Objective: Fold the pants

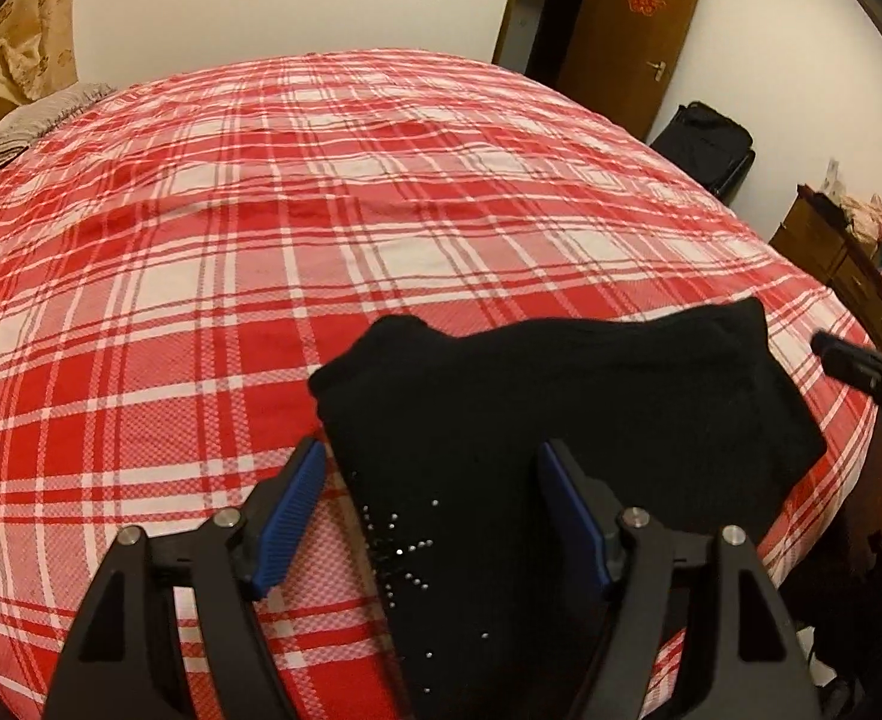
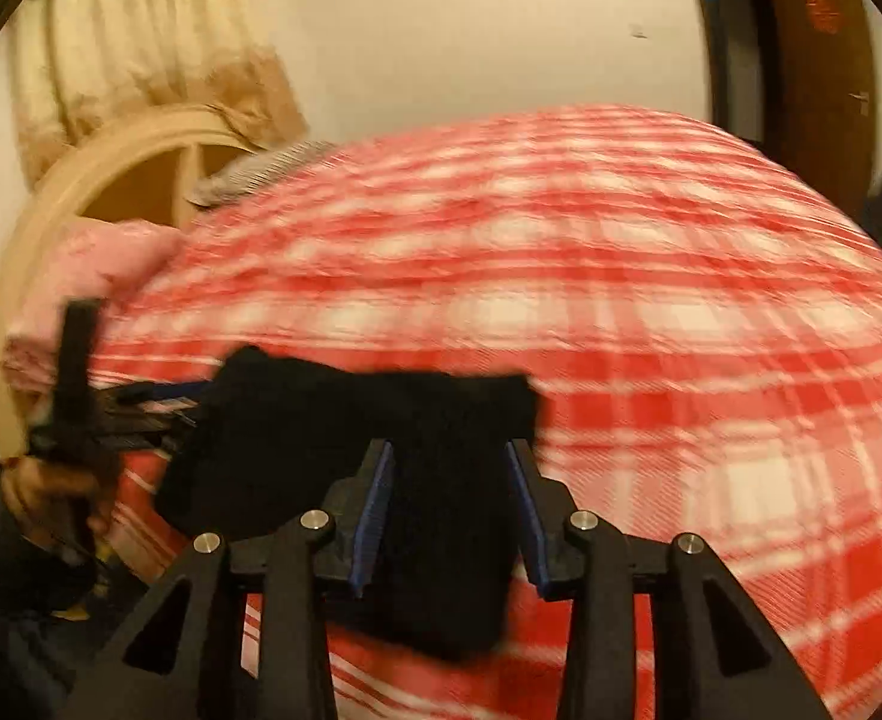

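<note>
Black pants lie folded into a compact bundle on the red plaid bed, near its front right edge. Small silver studs dot the near part. My left gripper is open, its blue pads either side of the bundle's near left edge. In the right wrist view, which is blurred, the pants lie between my right gripper's open jaws. The left gripper shows at the bundle's left end. The right gripper's tip shows at the right edge of the left wrist view.
A striped pillow and a cream headboard are at the bed's head, with a pink pillow. A brown door, a black bag and a wooden dresser stand beyond the bed.
</note>
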Demonstrator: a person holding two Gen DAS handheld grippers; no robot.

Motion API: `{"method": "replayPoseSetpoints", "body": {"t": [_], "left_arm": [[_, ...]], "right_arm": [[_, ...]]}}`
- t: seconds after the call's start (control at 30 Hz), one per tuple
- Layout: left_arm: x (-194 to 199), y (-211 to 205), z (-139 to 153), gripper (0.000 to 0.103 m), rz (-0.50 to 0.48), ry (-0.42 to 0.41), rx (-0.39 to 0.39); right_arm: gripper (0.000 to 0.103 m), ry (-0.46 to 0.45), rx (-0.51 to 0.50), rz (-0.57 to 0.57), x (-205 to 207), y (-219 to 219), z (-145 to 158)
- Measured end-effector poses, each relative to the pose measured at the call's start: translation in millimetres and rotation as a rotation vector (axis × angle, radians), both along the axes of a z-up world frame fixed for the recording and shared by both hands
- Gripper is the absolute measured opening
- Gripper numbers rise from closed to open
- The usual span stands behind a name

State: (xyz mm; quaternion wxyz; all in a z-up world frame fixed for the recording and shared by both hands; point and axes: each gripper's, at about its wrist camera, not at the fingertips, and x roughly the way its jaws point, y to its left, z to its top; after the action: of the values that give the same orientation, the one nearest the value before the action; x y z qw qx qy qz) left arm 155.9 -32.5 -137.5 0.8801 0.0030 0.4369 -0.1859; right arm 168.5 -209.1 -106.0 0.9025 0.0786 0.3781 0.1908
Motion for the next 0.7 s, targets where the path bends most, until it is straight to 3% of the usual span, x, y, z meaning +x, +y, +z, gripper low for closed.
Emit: {"method": "replayPoseSetpoints", "body": {"t": [0.13,0.37,0.7], "left_arm": [[1,0,-2,0.075,0.001,0.007,0.010],[3,2,-7,0.079,0.001,0.015,0.007],[0,3,-6,0.079,-0.004,0.011,0.016]], "right_arm": [[0.041,0.036,-0.017,0.043,11,19,-15],[0.041,0.098,-0.034,0.033,8,14,-50],[0.041,0.057,-0.065,0.036,-3,13,-41]]}}
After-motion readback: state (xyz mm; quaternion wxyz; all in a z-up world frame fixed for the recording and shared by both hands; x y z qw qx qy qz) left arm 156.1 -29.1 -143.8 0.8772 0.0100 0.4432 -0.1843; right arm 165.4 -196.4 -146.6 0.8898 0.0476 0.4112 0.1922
